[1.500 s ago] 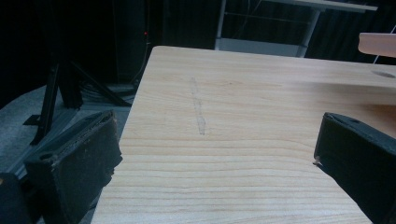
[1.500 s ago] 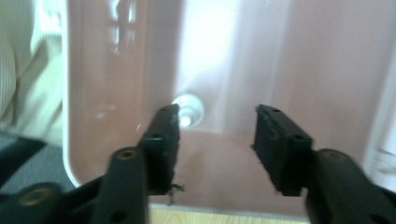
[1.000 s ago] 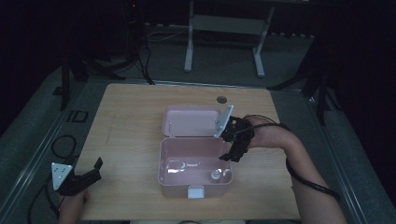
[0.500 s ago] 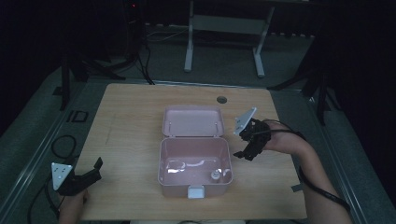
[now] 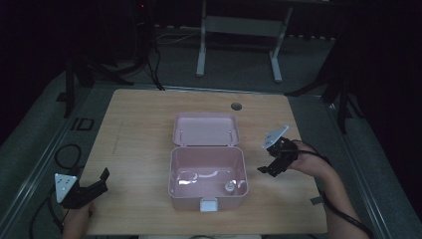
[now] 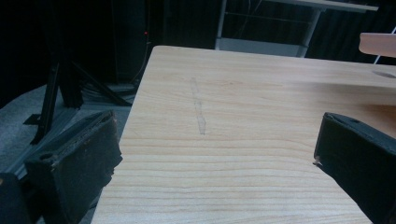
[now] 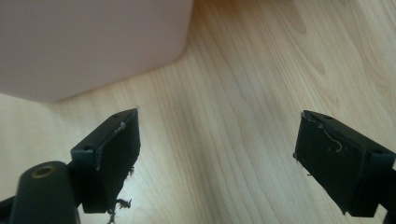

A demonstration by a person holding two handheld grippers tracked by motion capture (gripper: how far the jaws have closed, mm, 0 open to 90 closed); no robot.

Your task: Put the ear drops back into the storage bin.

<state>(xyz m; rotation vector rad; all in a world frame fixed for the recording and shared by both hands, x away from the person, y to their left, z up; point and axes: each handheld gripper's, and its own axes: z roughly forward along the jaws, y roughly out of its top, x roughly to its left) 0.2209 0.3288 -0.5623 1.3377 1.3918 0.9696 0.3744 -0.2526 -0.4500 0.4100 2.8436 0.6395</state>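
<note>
**Pink box open at table centre, both grippers empty**

Pink box, high view: it sits mid-table, slightly toward the near edge, on the wooden table. Its lid is folded back flat on the far side, so the interior is exposed from above. A pale latch tab hangs on the near wall. Inside, a small whitish round object lies near the near-right corner; a faint pale streak crosses the floor, and I cannot tell whether it is a thing or a reflection. Box is matte pastel pink with rounded corners.

Right gripper is just to the right of the box, apart from it, tilted down toward the table, jaws parted and holding nothing. Judgement: placed there for ready access to the open interior or the lid. Left gripper rests at the near-left corner, well apart from the box, likely parked out of the way.

Left gripper view: jaws spread wide with bare wood between them. A pink edge of the box shows at far right.

Right gripper view: jaws wide apart, empty, over wood grain. The box's rounded corner lies at upper left, near but not touching.
</note>
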